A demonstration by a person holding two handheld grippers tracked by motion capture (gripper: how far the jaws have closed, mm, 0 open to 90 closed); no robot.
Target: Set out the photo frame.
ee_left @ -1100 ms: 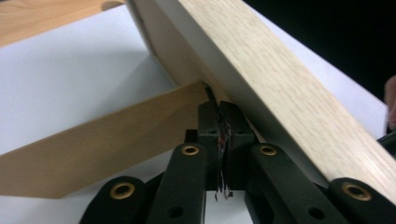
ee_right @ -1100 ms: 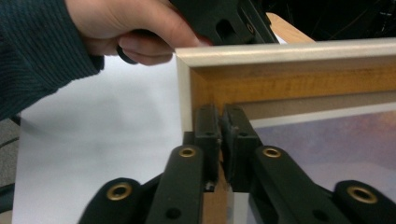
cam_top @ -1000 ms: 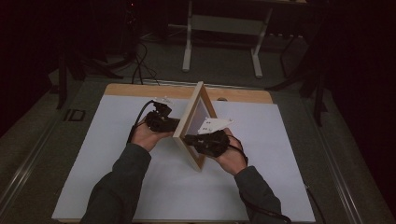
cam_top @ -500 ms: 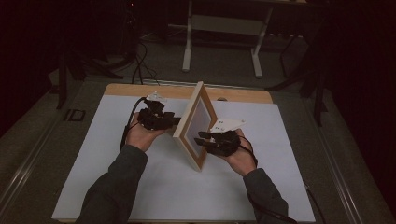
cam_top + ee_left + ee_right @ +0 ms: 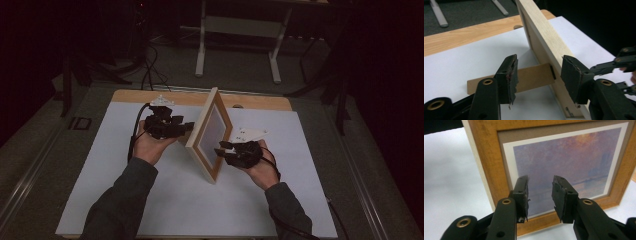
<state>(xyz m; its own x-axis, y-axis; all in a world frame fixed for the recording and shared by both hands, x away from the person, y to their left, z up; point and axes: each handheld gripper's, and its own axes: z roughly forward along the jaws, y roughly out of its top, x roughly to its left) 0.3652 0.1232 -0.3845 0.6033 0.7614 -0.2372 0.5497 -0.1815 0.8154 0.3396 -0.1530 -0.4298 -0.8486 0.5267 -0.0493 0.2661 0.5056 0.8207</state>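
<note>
High view: frame (image 5: 212, 134) stands propped; both grippers, left (image 5: 186, 128) and right (image 5: 223, 148), have just been opening, gripping nothing; they should back off without nudging it

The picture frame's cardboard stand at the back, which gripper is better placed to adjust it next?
Probably the left gripper: in its own view the cardboard stand lies between its open fingers, behind the picture frame. The right gripper, fingers open, faces the frame's front.
</note>
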